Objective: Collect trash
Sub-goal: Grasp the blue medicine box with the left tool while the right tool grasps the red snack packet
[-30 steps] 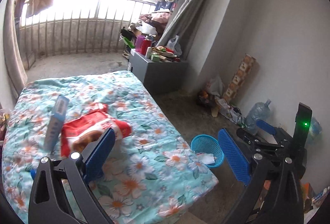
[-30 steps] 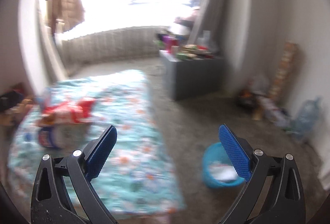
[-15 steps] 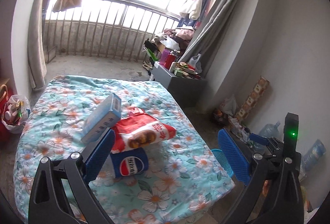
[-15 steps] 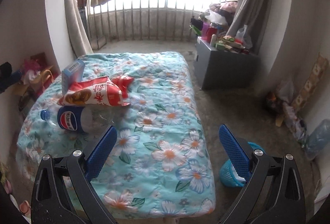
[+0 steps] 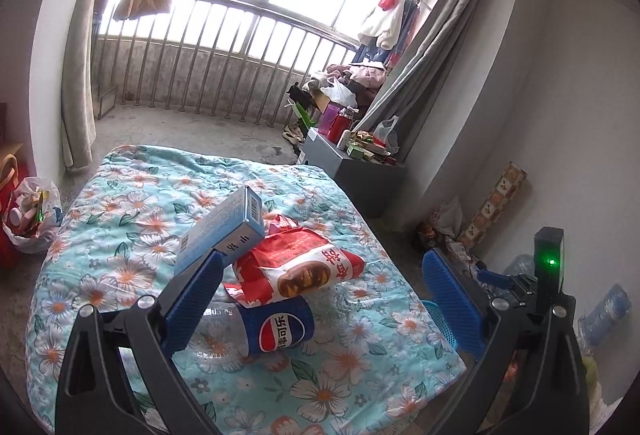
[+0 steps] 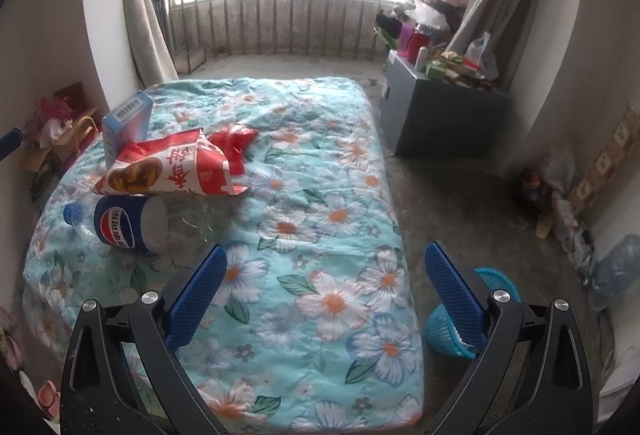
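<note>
Only the right view shows the bottle's blue cap (image 6: 72, 213).

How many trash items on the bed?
3: a box at the far left, a snack bag leaning against it, a bottle just below. More may be hidden underneath.

Three pieces of trash lie on the flowered bed (image 6: 340, 163), gathered toward its left edge: one light-blue carton (image 6: 128, 123), one red snack bag (image 6: 176, 167) and one clear Pepsi bottle (image 6: 124, 223). One blue basket (image 6: 448, 323) stands on the floor off the bed's near right corner. One grey cabinet (image 6: 440, 115) stands off the far right corner. Two grippers show, the left gripper (image 5: 320, 299) and the right gripper (image 6: 324, 295), each with two blue pads spread apart.
</note>
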A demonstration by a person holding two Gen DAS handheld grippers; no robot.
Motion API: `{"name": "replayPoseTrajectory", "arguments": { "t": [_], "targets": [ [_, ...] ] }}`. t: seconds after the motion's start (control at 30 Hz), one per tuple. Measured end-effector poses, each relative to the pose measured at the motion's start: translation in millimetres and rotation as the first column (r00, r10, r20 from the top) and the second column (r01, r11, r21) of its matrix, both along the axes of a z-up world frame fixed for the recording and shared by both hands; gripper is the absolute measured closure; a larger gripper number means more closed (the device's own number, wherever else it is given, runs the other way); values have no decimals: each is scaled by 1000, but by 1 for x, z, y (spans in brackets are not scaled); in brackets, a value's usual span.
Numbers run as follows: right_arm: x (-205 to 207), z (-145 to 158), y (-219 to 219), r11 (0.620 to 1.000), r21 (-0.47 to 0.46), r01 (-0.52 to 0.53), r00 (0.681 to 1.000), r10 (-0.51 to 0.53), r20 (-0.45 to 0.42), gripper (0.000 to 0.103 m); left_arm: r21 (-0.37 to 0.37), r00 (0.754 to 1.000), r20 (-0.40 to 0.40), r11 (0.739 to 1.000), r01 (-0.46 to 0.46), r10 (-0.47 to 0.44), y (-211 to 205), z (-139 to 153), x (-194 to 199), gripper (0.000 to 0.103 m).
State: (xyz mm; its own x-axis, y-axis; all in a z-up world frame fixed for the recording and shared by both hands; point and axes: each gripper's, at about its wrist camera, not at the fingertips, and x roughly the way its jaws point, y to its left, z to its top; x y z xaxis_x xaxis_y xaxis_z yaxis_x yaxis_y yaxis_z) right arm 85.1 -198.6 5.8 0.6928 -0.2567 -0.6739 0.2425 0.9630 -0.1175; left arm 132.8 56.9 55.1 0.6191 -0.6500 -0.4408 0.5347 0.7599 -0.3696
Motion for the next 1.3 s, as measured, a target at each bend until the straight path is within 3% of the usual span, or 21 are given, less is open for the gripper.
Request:
{"name": "replayPoseTrajectory", "arguments": {
  "t": [0.1,0.27,0.47,0.6,0.77,0.87,1.03,1.3],
  "targets": [
    [5,-8,6,997,52,-61,997,64,-52,8,-1,1000,6,1000,-16,16,4,-2,1,5],
    [-2,10,13,994,54,-93,995,91,37,8,2,997,17,997,-81,81,19,-8,5,5],
    [9,22,6,940,287,-184,980,154,125,8,-36,984,-26,984,-175,174,54,-20,10,5],
    [23,20,5,889,402,-217,973,165,159,17,-61,980,-54,979,-197,194,66,-30,18,5],
    [44,10,5,816,526,-239,971,187,152,34,52,989,5,988,-147,147,43,-39,27,5],
    [53,3,4,795,563,-224,975,179,135,43,101,995,40,990,-99,95,21,-42,31,5],
    [65,-9,-6,768,613,-183,983,151,104,51,180,994,87,981,-77,62,-14,-44,47,6],
    [75,-25,-21,740,656,-148,989,128,78,54,298,993,50,947,-117,106,-51,-61,98,24]
  ]
}}
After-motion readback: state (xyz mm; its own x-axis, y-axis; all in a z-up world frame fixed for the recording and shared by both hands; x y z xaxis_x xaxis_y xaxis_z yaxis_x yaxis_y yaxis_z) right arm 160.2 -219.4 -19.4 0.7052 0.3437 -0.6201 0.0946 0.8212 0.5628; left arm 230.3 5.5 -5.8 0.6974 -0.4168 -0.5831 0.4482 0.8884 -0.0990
